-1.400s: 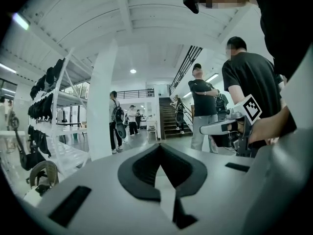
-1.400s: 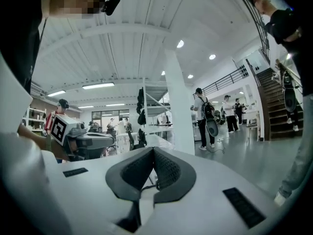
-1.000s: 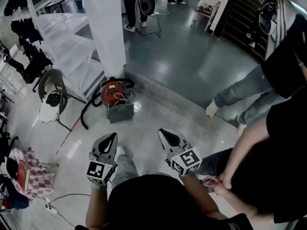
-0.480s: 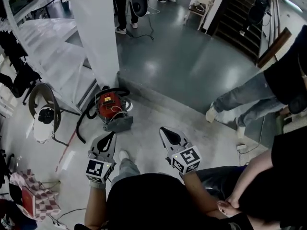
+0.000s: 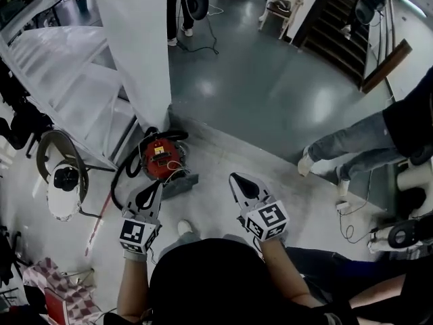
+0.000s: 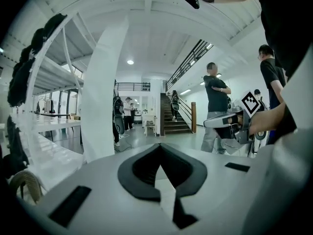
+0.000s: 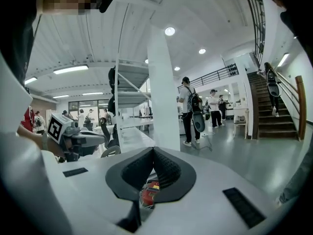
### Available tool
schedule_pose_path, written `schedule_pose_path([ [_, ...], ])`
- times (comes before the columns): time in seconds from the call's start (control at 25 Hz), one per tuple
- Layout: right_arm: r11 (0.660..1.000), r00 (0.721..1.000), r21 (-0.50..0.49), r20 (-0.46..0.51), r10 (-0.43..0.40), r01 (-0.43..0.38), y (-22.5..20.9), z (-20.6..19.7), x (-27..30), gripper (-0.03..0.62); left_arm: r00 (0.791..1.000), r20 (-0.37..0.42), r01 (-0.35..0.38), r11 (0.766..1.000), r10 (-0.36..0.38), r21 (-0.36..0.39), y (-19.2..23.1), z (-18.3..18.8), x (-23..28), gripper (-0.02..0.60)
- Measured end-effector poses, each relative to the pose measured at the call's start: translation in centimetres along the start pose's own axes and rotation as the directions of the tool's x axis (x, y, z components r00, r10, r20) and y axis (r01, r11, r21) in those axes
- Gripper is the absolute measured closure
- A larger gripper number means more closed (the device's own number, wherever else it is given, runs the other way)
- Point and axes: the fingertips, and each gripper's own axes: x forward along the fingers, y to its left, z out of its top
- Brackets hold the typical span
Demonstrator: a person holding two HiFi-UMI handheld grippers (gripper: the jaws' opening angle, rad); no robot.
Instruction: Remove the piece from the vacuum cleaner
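Left gripper [image 5: 153, 192] & right gripper [image 5: 238, 181]: jaws together, nothing between, both held in air just short of the red vacuum cleaner [image 5: 160, 158]. Vac sits on floor [image 5: 270, 107] at white pillar [image 5: 135, 53] base; open floor to its right. Yellow label on vac unreadable.

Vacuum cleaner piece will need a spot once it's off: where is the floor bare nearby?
Bare: pale floor right of the vacuum cleaner, up to the dark floor. Crowded: the hose and chair on its left, the pillar behind.
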Motion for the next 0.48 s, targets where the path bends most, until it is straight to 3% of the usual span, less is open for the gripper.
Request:
schedule_pose_path([
  [0.48, 0.995, 0.993, -0.004, -0.06, 0.098, -0.098, 2.0, -0.2, 8.6, 0.568, 0.996, -0.053, -0.071, 0.997, 0.069, -0.031, 6.6, -2.6, 0.2, 0.565],
])
